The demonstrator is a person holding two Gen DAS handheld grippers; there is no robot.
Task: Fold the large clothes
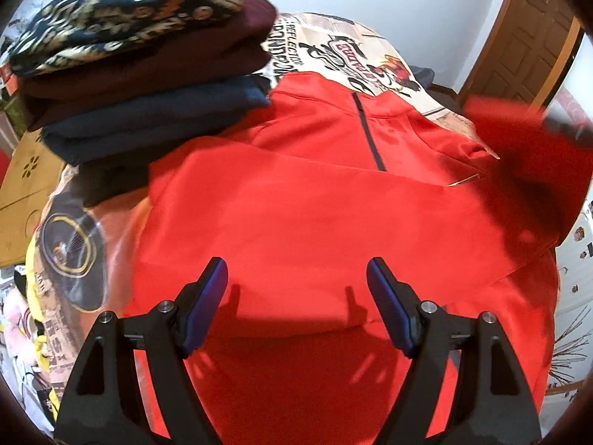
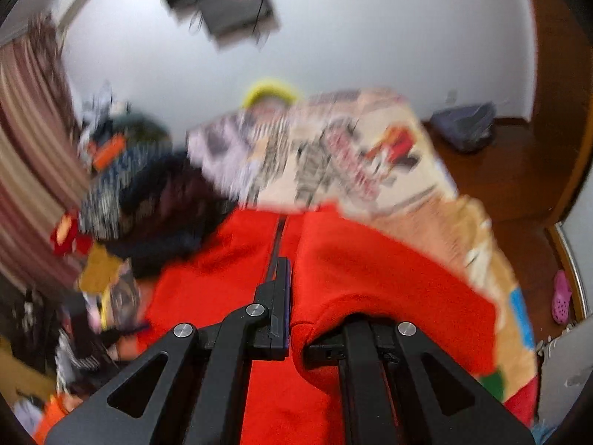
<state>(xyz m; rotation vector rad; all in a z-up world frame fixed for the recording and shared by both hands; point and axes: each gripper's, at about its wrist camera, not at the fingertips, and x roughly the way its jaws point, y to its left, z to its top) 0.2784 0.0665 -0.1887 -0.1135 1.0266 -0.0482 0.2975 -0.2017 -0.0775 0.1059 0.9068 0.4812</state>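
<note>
On the bed: a red pullover [image 1: 315, 200] lies spread over a printed blanket [image 1: 333, 48], collar away from the camera, its short dark zip [image 1: 367, 129] pointing toward the left claw.
Beside it: a stack of folded clothes [image 1: 141, 74] sits at the left, touching the red shoulder; I judge these pieces are already done.
Left gripper [image 1: 296, 296]: its two blue pads are spread wide apart and hold nothing; it hovers above the lower body of the garment, and whether it touches the cloth I cannot tell.
Right gripper [image 2: 292, 278]: the fingers are pressed together with red cloth pinched between them; the fabric drapes over the right finger and hides it. In the left view a blurred red flap [image 1: 519, 137] is lifted at the right side, most likely the sleeve or side edge in this grip.
Material: it looks like soft fleece, thick, matte and light. It bends without any stiffness and hangs where it is not supported, so one pinch carries only a corner and the rest will drag.
Slip: probably low, the surface is fuzzy and not smooth.
Where to hold: at an edge or seam, such as the cuff, the hem or the shoulder line, taking both layers together; the middle of the panel gives only a loose bunch.
Risk: a pull from one side may shift the whole pullover toward the stack.
</note>
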